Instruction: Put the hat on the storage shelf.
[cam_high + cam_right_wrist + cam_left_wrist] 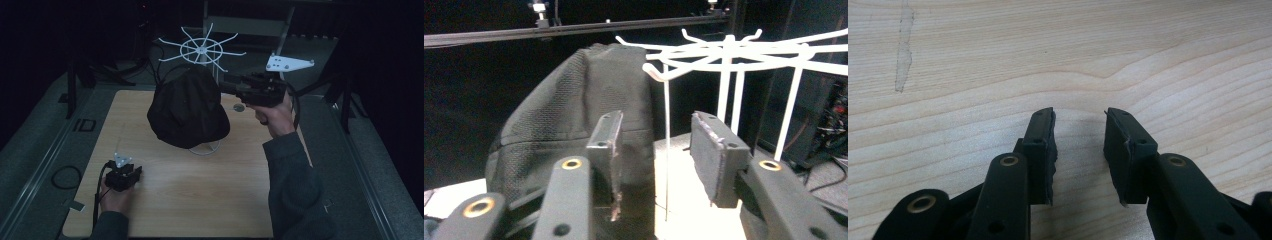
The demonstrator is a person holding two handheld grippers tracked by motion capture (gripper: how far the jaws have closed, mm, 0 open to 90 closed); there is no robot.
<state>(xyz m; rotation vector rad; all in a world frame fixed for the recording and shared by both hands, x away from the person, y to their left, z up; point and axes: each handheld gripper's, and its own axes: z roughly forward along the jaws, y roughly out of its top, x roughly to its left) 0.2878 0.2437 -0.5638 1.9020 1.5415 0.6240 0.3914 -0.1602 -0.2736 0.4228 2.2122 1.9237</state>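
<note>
Black hat hanging on white rack near table's far edge, hiding rack's stem, right gripper and left gripper both spread, empty.

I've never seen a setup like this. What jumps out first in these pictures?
A big black hat hangs on a white wire rack at the far middle of the wooden table, dark all around. The right claw, held up in a hand, points at the hat with its jaws apart. The left claw rests low at the table's near left corner, open over bare wood.
</note>
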